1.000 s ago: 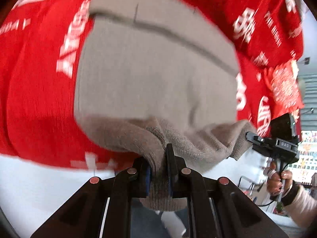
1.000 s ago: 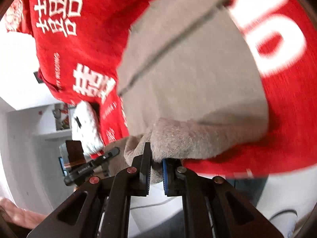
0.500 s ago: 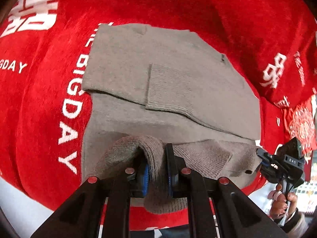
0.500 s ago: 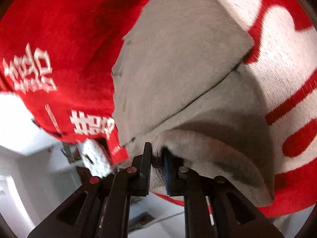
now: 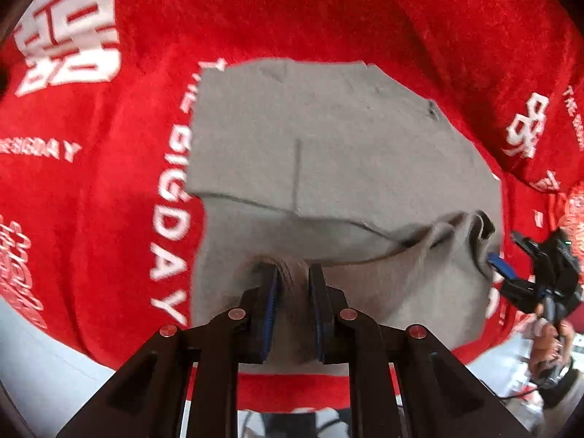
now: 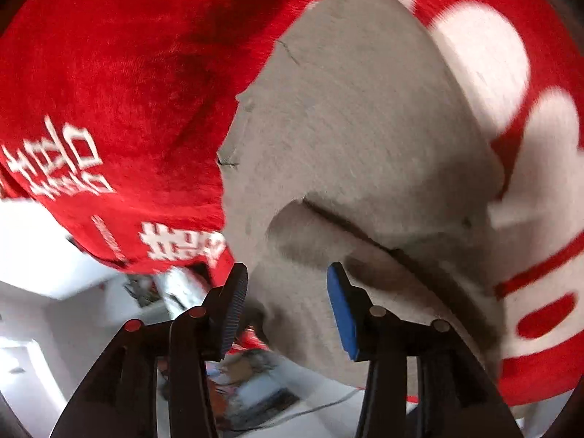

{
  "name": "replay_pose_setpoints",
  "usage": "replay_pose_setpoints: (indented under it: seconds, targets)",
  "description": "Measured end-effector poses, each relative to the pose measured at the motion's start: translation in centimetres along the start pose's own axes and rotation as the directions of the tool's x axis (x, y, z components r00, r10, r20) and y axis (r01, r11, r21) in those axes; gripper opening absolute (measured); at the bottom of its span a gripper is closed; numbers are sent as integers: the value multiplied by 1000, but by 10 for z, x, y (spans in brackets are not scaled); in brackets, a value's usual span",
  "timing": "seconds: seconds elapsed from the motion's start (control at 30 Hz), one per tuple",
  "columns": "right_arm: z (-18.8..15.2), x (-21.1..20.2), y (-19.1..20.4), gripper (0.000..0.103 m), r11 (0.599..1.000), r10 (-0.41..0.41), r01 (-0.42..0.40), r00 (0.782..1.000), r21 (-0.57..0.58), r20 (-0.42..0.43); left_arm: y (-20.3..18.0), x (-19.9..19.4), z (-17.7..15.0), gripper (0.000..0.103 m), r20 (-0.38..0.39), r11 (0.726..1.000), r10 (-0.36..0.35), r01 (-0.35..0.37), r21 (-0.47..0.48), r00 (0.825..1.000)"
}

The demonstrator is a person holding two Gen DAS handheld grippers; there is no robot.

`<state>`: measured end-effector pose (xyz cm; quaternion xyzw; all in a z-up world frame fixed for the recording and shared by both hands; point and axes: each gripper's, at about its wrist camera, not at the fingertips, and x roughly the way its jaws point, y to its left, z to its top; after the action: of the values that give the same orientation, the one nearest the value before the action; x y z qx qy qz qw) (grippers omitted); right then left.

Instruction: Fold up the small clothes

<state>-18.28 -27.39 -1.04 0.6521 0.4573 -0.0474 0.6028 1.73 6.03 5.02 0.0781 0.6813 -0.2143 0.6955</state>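
Grey knitted wool, a small sweater (image 5: 328, 153), lay spread on the red plush cloth with white lettering (image 5: 91, 200) that covered the counter, its near hem doubled over toward the middle so the fold could be laid flat. The left tongs (image 5: 292, 292) were closed on a bunched pinch of that hem, probably to keep the edge in place, while the right tongs (image 6: 288, 295) stood wide apart with nothing between the pads, the knit lying just beyond them, which suggested that corner was set down.
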Motion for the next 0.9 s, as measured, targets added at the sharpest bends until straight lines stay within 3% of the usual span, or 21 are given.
replay_pose_setpoints:
  seconds: [0.13, 0.17, 0.2, 0.23, 0.27, 0.43, 0.63, 0.73, 0.77, 0.8, 0.87, 0.9]
  targets:
    - [3, -2, 23, 63, 977, -148, 147, 989, -156, 4, 0, -7, 10, 20, 23, 999, 51, -52, 8, 998]
    - [4, -1, 28, 63, 964, -184, 183, 983, -192, 11, -2, -5, 11, 46, 23, 997, 70, -71, 20, 997]
    - [4, -1, 33, 63, 946, -231, 231, 973, -228, 26, -6, -5, 11, 90, 30, 995, 95, -96, 30, 995]
    - [4, -1, 38, 63, 924, -277, 279, 960, -260, 46, -10, -4, 11, 102, 48, 993, 114, -116, 34, 992]
    - [3, 0, 41, 63, 904, -312, 316, 948, -288, 62, -15, -7, 9, 103, 95, 988, 142, -146, 44, 985]
    - [2, 10, 45, 63, 822, -437, 444, 893, -357, 103, -25, 15, 10, 103, 50, 984, 158, -161, 75, 986]
    - [4, 25, 37, 63, 799, -476, 485, 872, -355, 119, -16, 53, 24, 103, -5, 984, 146, -145, 101, 989]
    - [0, 37, 41, 62, 768, -502, 516, 853, -379, 144, -8, 65, 35, 83, -28, 991, 104, -102, 91, 994]
    - [-3, 42, 44, 56, 744, -521, 535, 839, -399, 155, -7, 67, 37, 74, -34, 992, 92, -89, 90, 995]
    - [-6, 46, 46, 36, 721, -539, 552, 827, -418, 163, -6, 70, 38, 60, -38, 993, 77, -73, 94, 996]
    - [-14, 56, 48, 7, 668, -588, 595, 790, -446, 172, -7, 72, 38, 36, -42, 992, 42, -37, 125, 998]
    - [-18, 57, 49, 7, 650, -602, 612, 776, -450, 186, -8, 70, 37, 25, -34, 990, 16, -11, 142, 999]
